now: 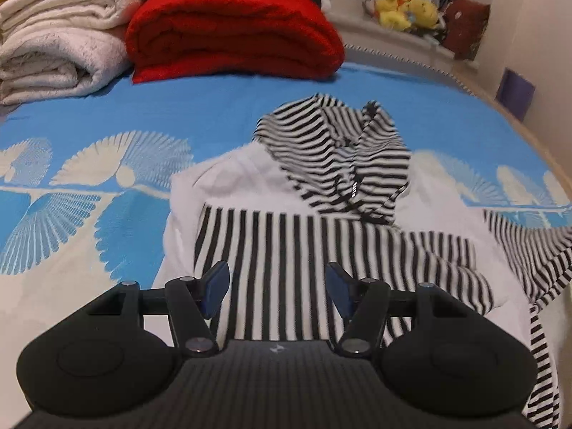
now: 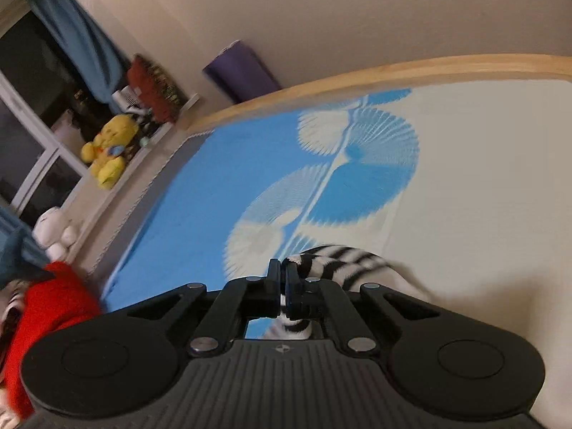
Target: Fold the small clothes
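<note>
Nearest, the left gripper hangs with jaws wide and empty over the striped garment, spread on the bed. The right gripper has its jaws clamped on a striped edge, which only its own view shows. Soft and light, the garment should drape, so hems or corners look the best hold; only the left view shows the red blanket clearly beyond.

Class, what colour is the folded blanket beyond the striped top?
Red; clearest in the left wrist view.

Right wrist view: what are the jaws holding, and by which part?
The right gripper is shut on the striped garment, pinching a bunched fold of its fabric; which part of the garment cannot be told.
</note>
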`<state>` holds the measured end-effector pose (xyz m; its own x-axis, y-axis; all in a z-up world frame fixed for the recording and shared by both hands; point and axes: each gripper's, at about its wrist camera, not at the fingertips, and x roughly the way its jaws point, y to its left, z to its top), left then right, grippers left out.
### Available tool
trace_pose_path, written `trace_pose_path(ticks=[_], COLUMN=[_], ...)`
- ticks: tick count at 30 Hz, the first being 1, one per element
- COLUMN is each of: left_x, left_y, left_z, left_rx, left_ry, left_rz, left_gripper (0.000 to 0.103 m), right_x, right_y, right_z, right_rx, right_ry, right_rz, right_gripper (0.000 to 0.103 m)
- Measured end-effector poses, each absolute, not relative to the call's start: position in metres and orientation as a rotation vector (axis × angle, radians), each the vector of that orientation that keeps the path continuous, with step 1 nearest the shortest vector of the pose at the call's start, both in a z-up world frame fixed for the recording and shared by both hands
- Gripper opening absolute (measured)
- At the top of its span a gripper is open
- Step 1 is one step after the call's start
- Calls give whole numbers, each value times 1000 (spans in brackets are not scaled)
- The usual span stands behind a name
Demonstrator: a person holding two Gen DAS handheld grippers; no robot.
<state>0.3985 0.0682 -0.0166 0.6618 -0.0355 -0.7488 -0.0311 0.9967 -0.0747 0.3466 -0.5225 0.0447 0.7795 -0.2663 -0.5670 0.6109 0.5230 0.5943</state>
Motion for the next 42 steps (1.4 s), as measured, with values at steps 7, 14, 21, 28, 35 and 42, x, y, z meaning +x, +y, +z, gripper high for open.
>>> trace_pose_path(ticks=[7,14,21,28,35,42], left_x=[396,399,408,414,419,422], left_y=[72,82,111,126,136,147], left_z=[-21,-24,-19,-23,-38,-59], left_rx=[-55,-55,-153,-212,-325,-485], left_ry=[884,887,879,907,967,1033], left_rz=[26,59,147,166,163,131], left_gripper=[65,65,65,65,65,45], right_x=[348,362,364,377,398,402], right_y=[-480,-459,-295,-210,-255,-315], right_z=[21,37,74,14,-6,-65], right_rx=[863,684,283,193,350,561], right_ry=[574,495,344,856,961,1144], right_rz=[-545,-621,157,586,231,-133], right_gripper=[1,1,1,17,24,19])
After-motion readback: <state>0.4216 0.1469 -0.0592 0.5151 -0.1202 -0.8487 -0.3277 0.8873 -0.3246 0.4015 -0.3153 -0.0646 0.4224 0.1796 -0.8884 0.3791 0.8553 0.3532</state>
